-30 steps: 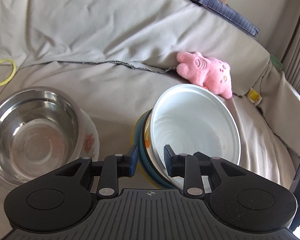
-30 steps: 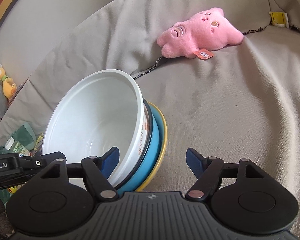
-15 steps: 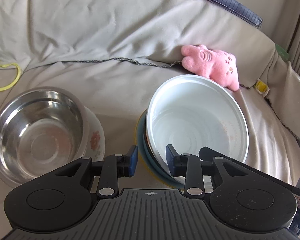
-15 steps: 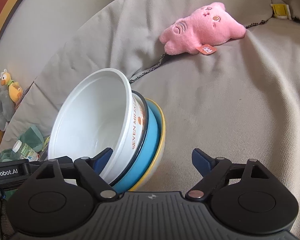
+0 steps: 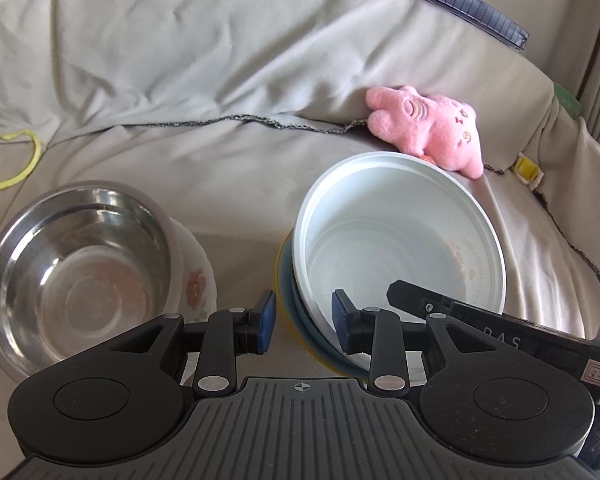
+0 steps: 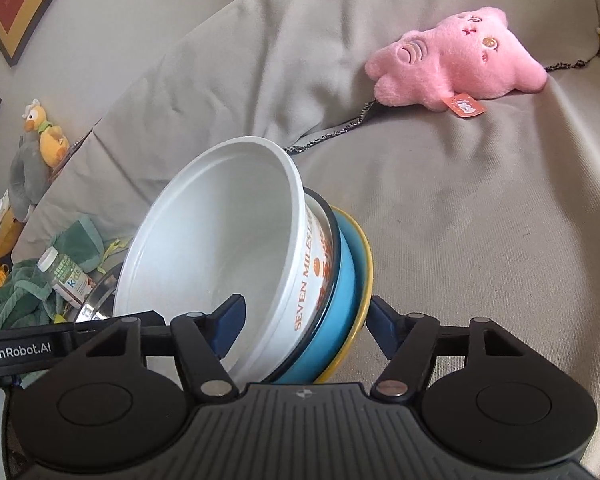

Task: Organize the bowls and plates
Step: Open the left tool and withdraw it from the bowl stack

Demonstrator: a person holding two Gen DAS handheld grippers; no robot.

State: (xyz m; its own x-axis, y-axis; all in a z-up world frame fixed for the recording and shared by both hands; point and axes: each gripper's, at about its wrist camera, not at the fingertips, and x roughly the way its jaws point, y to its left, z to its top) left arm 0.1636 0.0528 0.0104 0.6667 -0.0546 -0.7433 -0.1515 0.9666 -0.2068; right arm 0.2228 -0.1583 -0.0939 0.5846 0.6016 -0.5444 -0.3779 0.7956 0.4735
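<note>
A white bowl (image 5: pixel 400 248) (image 6: pixel 220 248) sits in a blue plate (image 6: pixel 336 320) on a yellow plate (image 6: pixel 362 280); the stack leans on the grey sofa seat. My left gripper (image 5: pixel 303 318) straddles its near rim, one pad inside the bowl, the other just clear of the yellow plate, open. My right gripper (image 6: pixel 306 314) straddles the opposite rim. Its jaws are closing: the outer pad meets the yellow rim and the inner one stands off the bowl wall. A steel bowl (image 5: pixel 76 272) rests in a floral dish (image 5: pixel 196 280) to the left.
A pink plush toy (image 5: pixel 428 136) (image 6: pixel 452 64) lies against the sofa back behind the stack. A green cloth and a small bottle (image 6: pixel 66 280) lie left of the bowls, with stuffed birds (image 6: pixel 40 132) beyond. A yellow-green loop (image 5: pixel 16 160) lies on the seat.
The right jaws widened, then narrowed until the outer pad met the yellow rim. The stack now leans less in the left wrist view, and the right gripper's body has come into that view.
</note>
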